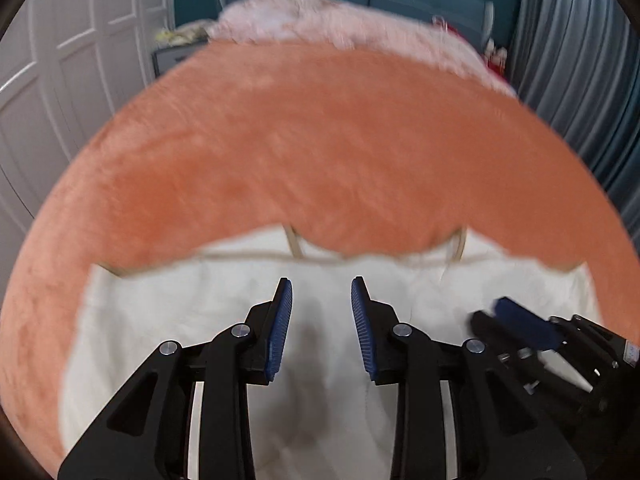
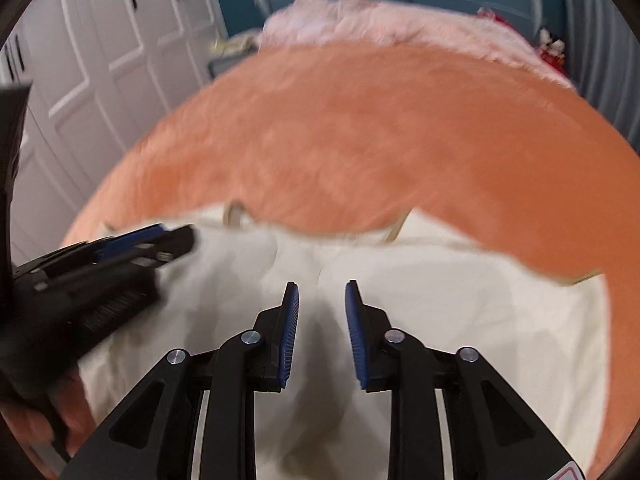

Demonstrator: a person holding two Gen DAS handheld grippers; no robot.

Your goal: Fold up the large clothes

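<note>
Orange plush bedding (image 1: 320, 152) carries a cream garment (image 1: 180, 320), seemingly folded, spread beneath both tools; left tool (image 1: 322, 292) and right tool (image 2: 322, 294) hover above it, jaws apart, empty.

light: bright, even daylight
blur: bedding ahead of tongs smeared
edges: fisheye bend, dark corners
shadows: soft, under tongs

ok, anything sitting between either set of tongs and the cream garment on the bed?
Nothing visible. Left tongs and right tongs both hang open, empty, directly over the cream garment, which lies on the orange blanket. Only bare cloth shows between the pads.
</note>
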